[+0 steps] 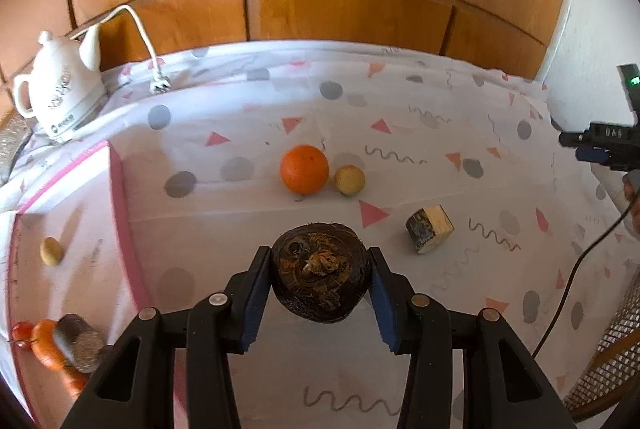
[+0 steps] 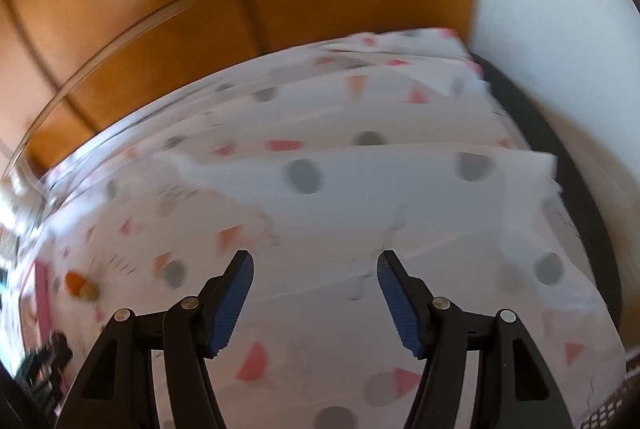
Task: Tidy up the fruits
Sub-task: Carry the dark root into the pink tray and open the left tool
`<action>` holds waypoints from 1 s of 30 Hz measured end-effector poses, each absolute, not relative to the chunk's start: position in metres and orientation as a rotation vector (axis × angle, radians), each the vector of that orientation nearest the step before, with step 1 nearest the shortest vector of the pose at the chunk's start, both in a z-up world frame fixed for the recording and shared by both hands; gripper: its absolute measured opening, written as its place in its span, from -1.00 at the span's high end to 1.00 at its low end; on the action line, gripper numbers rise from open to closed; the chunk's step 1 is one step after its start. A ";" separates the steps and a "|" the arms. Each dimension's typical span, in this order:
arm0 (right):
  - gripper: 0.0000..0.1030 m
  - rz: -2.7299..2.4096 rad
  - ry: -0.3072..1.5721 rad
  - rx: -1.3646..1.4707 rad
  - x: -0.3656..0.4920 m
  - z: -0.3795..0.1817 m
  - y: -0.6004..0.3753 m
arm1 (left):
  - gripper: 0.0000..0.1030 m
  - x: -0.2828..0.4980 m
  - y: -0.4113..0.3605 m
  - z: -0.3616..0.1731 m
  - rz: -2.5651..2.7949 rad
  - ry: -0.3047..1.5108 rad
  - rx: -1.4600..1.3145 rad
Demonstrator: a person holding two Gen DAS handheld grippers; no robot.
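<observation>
Left tongs [image 1: 320, 269] pinch the dark round fruit [image 1: 320, 271] between both pads, above the tabletop [image 1: 400, 309]. Your pink-rimmed tray [image 1: 120, 189] lies to their left, so swing that way; right tongs [image 2: 316, 289] hang spread and empty.

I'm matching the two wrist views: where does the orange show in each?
Left wrist: the orange sits mid-frame on the tablecloth, touching a small yellowish fruit.
Right wrist: a blurred orange blob at far left, probably it.
Shared landmark: the patterned tablecloth and the wooden panels behind it.
</observation>
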State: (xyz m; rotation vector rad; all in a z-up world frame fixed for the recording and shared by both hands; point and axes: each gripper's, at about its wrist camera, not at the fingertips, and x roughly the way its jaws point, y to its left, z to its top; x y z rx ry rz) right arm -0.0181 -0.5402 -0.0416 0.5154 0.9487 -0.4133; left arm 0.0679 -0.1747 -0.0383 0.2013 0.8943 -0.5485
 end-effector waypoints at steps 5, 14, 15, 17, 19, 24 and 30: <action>-0.27 -0.312 0.953 0.416 -0.006 -0.038 -0.513 | 0.09 0.075 -0.149 -0.022 -0.496 0.868 0.156; -0.27 -0.174 0.967 0.301 0.007 -0.037 -0.474 | 0.09 0.109 -0.050 -0.005 -0.234 0.840 0.016; -0.27 -0.160 0.972 0.283 0.008 -0.038 -0.469 | 0.09 0.112 -0.039 -0.005 -0.202 0.837 0.007; -0.27 -0.120 0.984 0.252 0.011 -0.040 -0.456 | 0.09 0.118 -0.016 -0.007 -0.140 0.834 -0.010; -0.27 -0.085 0.996 0.197 0.013 -0.042 -0.439 | 0.08 0.123 0.004 -0.009 -0.090 0.831 -0.025; -0.27 -0.004 1.008 0.136 0.022 -0.044 -0.405 | 0.08 0.131 0.038 -0.019 -0.010 0.856 -0.054; -0.27 0.079 1.013 0.107 0.033 -0.045 -0.371 | 0.07 0.141 0.057 -0.037 0.040 0.900 -0.086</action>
